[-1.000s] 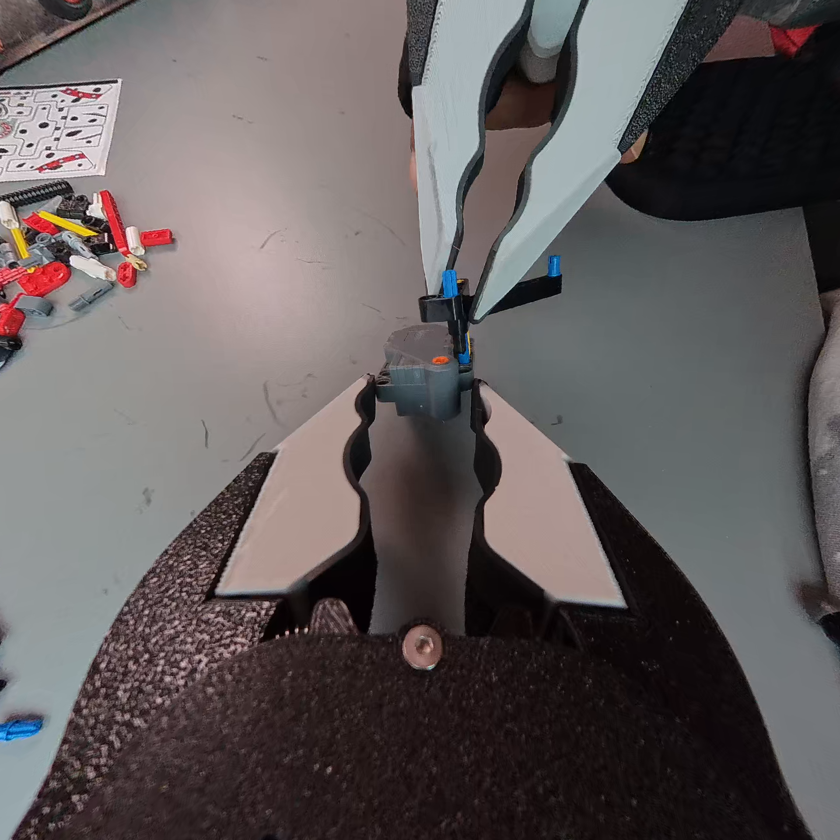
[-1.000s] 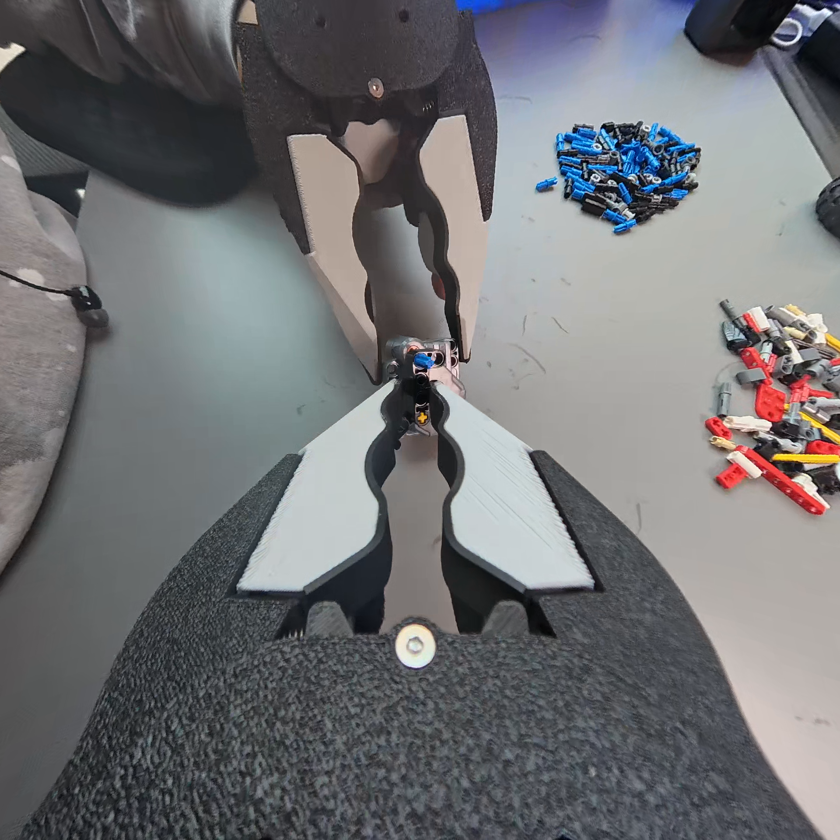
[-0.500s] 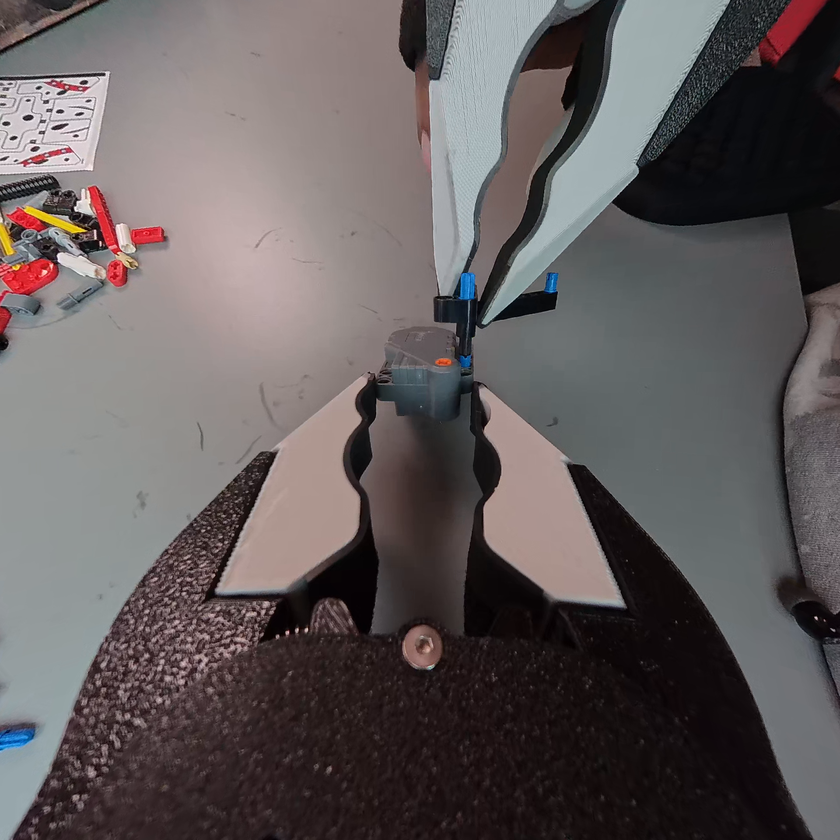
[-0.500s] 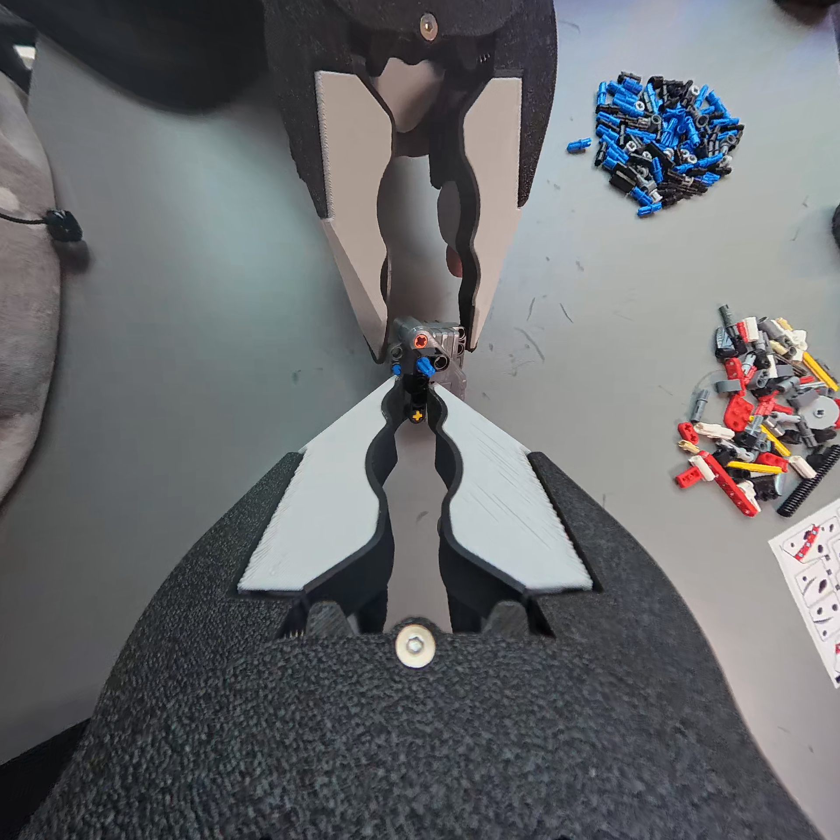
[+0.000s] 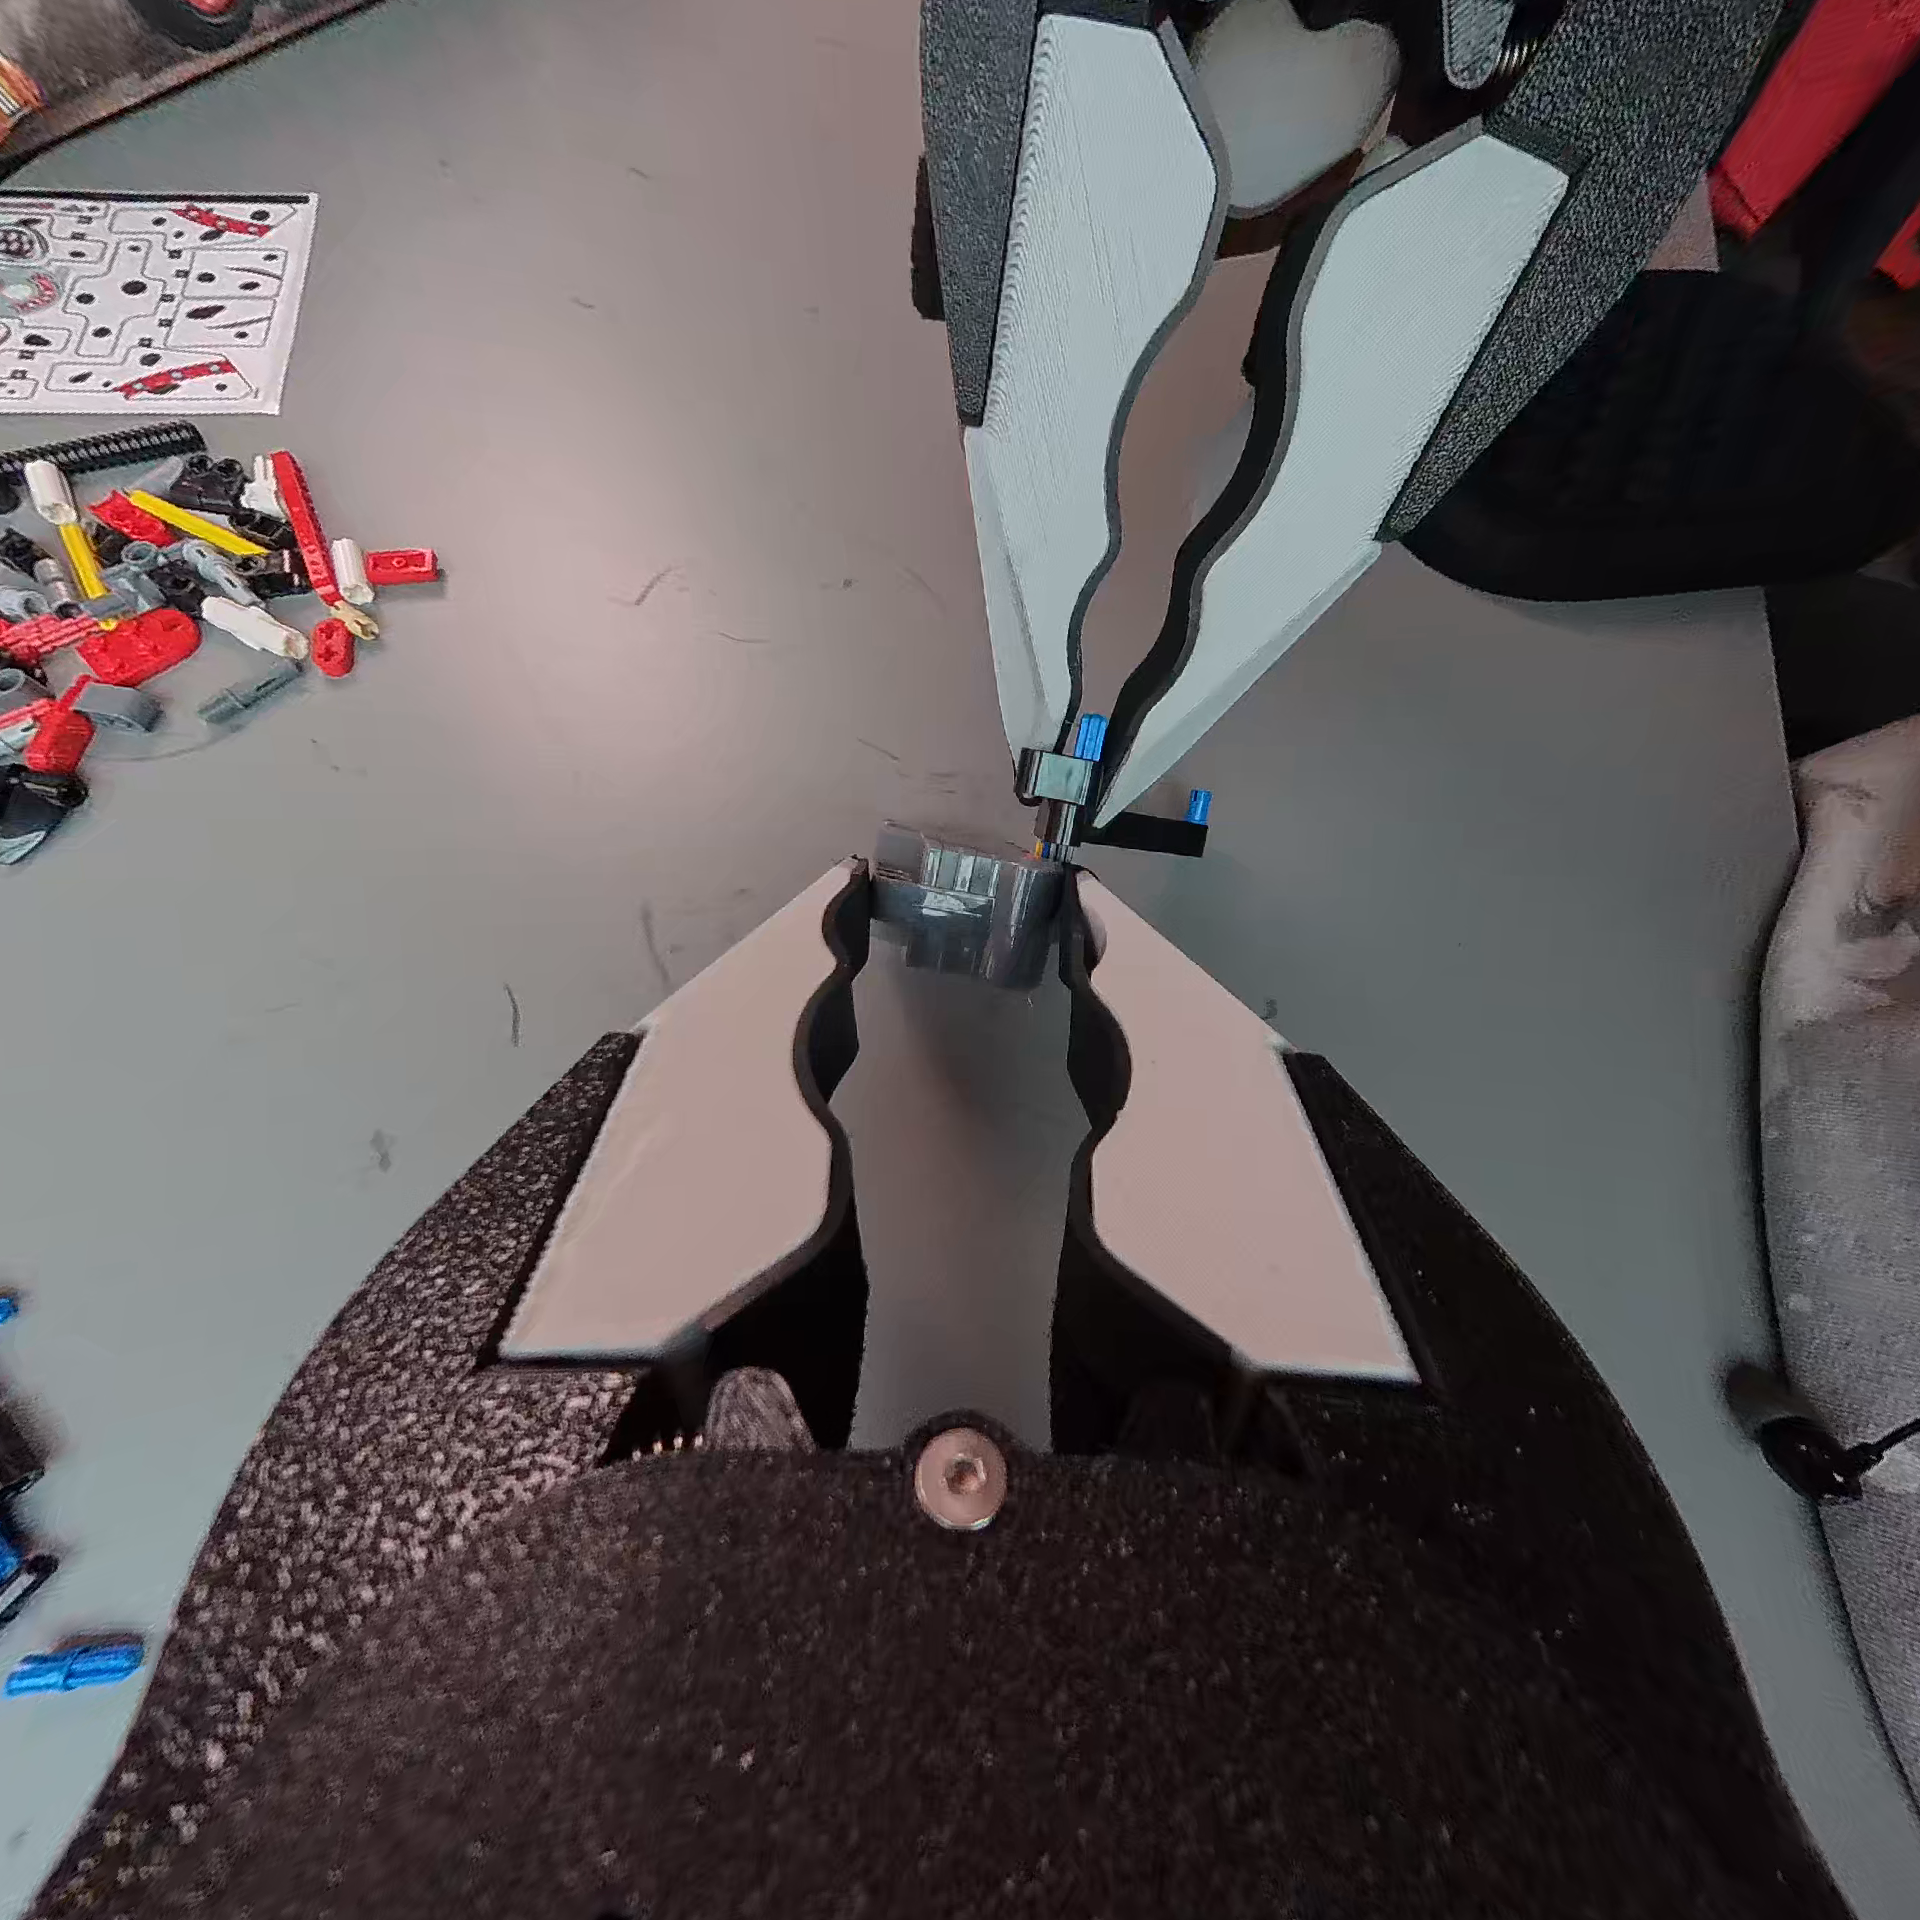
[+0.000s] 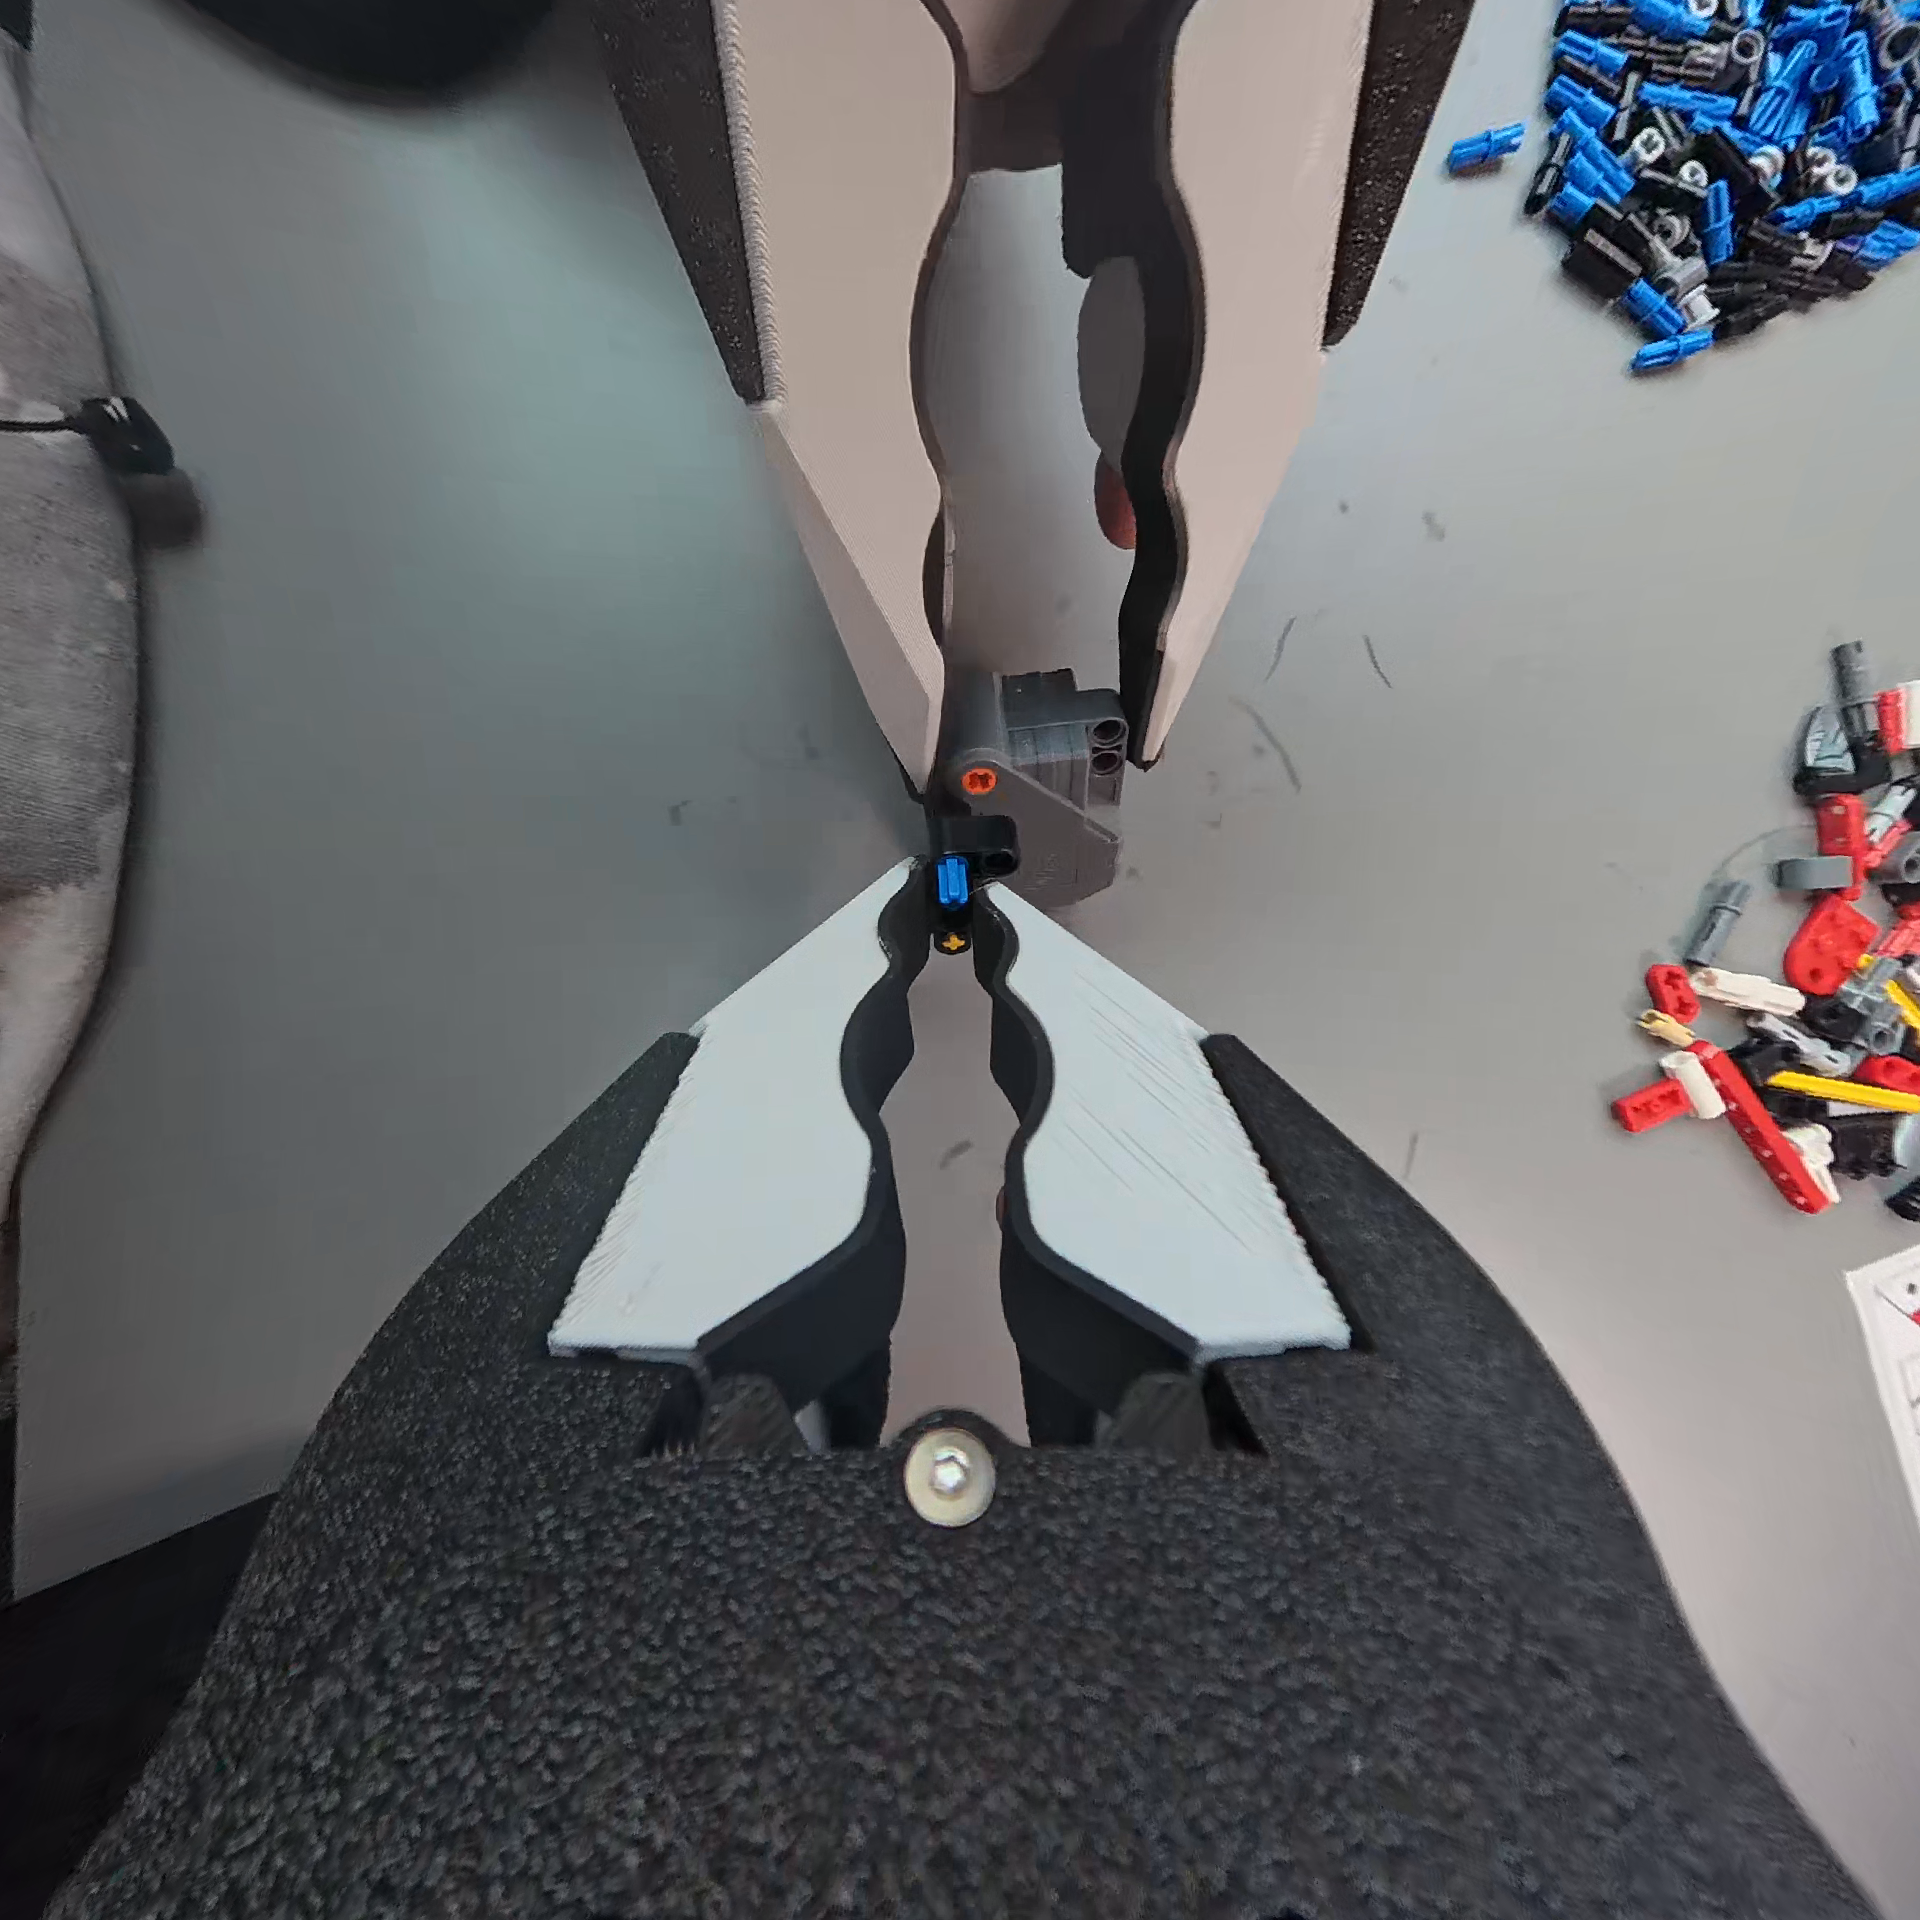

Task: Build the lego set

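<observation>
The left tool (image 5: 961, 883) pinches a dark grey boxy plastic motor block (image 5: 966, 914) between its two pale fingertips, holding it above the scuffed grey tabletop (image 5: 623, 727). In the right wrist view the same block (image 6: 1039, 779) shows an orange round socket on its near face and two dark holes at one corner. The right tool (image 6: 951, 914) is pressed together on a thin black plastic connector assembly (image 6: 971, 842) carrying blue pins; its tip meets the lower corner of the block. From the left wrist view that assembly (image 5: 1070, 790) shows two blue pins, one upright between the right tool's (image 5: 1081, 769) fingertips and one at the end of a black arm sticking out sideways. Whether the assembly is seated in the block is hard to tell, since the fingertips cover the joint.

Beside the work, a loose heap of red, yellow, white, grey and black plastic pieces (image 5: 177, 582) lies on the tabletop, too tangled to count. One stray blue pin (image 5: 73, 1673) lies near the left tool's body, and a few more are cut off at the picture's edge. Farther off sits a white printed paper sheet (image 5: 145, 301), partly out of view. In the right wrist view a dense pile of small blue, black and grey pins (image 6: 1725, 166) lies beyond the block, with one blue pin (image 6: 1486, 145) apart from it. Grey cloth (image 6: 52, 727) with a black cord toggle (image 6: 130, 436) borders the tabletop's edge.
</observation>
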Demonstrator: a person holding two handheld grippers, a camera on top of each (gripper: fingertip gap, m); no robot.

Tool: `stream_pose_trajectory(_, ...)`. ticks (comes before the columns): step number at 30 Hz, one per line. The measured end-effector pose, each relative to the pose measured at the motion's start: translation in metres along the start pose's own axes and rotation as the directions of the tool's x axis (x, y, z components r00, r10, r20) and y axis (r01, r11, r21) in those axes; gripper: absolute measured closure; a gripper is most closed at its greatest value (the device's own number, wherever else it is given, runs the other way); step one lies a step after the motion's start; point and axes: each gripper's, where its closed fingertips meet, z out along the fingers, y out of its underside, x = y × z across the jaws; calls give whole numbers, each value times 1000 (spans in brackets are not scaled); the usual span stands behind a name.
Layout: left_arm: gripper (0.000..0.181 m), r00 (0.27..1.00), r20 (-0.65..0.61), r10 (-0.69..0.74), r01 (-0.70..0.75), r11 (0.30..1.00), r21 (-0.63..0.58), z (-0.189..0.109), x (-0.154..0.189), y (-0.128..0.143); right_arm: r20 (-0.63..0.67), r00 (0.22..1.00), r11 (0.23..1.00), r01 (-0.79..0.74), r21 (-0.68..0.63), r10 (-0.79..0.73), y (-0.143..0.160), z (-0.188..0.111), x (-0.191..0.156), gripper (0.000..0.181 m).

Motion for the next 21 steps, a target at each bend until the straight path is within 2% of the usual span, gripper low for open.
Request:
stream_pose_trajectory(1,145,1000,-2,-3,3,1000,5,0,0,0,8,1000,1000,-12,21,11,0,0,0,174)
stream_pose_trajectory(5,142,997,-67,-32,35,998,53,-3,3,0,99,986,979,-145,141,132,-4,1,-4,174)
stream_pose_trajectory(7,128,994,-97,-47,54,996,69,-7,3,0,158,963,949,-248,194,219,-4,0,-3,174)
stream_pose_trajectory(12,120,991,-106,-86,92,994,53,-7,-2,4,351,846,799,-510,318,401,-4,-8,1,174)
stream_pose_trajectory(14,120,987,-112,-111,117,992,40,-3,-3,4,423,799,731,-580,359,426,-7,-11,2,174)
stream_pose_trajectory(17,125,967,-188,-171,181,983,34,0,3,0,499,755,650,-639,411,426,-13,-17,2,174)
stream_pose_trajectory(21,134,933,-279,-228,261,961,86,-2,8,-16,563,733,560,-668,490,383,-21,-30,5,174)
